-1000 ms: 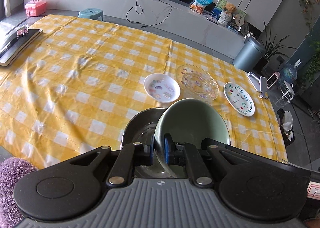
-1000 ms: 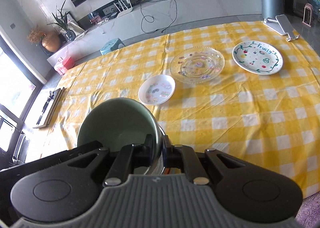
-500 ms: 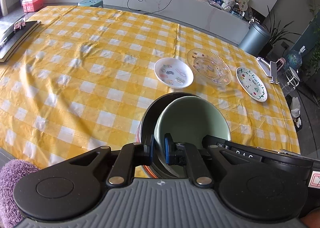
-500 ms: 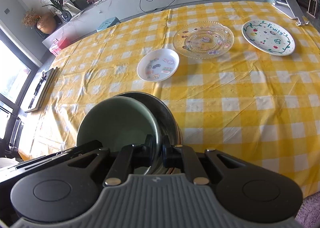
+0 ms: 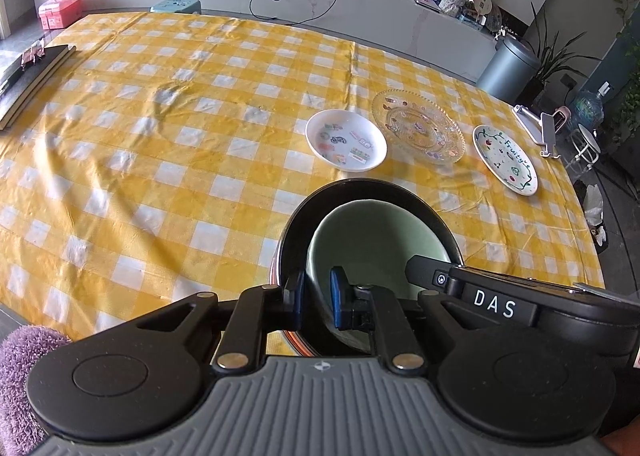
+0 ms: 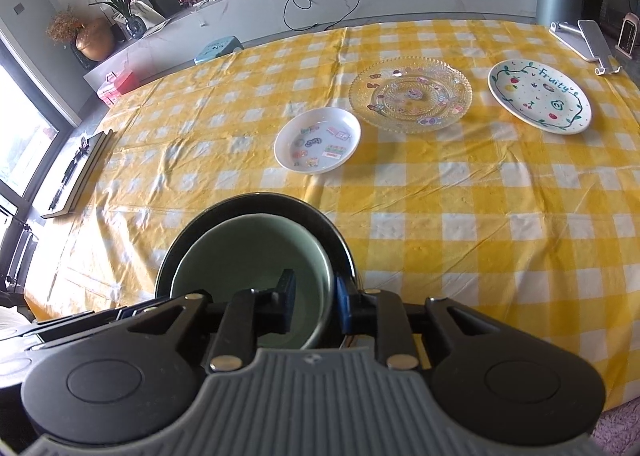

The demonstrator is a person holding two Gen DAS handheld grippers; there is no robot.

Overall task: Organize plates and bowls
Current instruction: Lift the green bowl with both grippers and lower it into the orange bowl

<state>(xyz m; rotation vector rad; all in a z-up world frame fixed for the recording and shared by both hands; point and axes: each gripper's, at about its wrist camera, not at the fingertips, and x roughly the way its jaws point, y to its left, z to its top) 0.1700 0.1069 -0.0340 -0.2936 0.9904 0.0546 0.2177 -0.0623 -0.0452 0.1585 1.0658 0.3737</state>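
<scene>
A pale green bowl (image 5: 376,240) (image 6: 248,256) sits nested inside a dark metal bowl (image 5: 360,186) (image 6: 260,198) at the near edge of the yellow checked table. My left gripper (image 5: 318,298) straddles the green bowl's left rim; its jaws are opening and a slim gap shows beside the rim. My right gripper (image 6: 316,300) straddles the opposite rim, jaws opening too, with the inner pad clearly off the wall. Farther back lie a small white sticker plate (image 5: 346,140) (image 6: 318,140), a clear glass plate (image 5: 418,126) (image 6: 410,94) and a white "Fruity" plate (image 5: 506,160) (image 6: 538,96).
Dark books (image 5: 28,80) (image 6: 76,172) lie at the table's left edge. A white phone stand (image 5: 536,124) (image 6: 584,40) stands at the far right corner. A purple fuzzy cushion (image 5: 20,376) is below the near edge. A grey bin (image 5: 508,64) stands on the floor beyond.
The green bowl has come down from a tilt above the metal bowl to sit level inside it. Both pairs of jaws have widened, the right pair more.
</scene>
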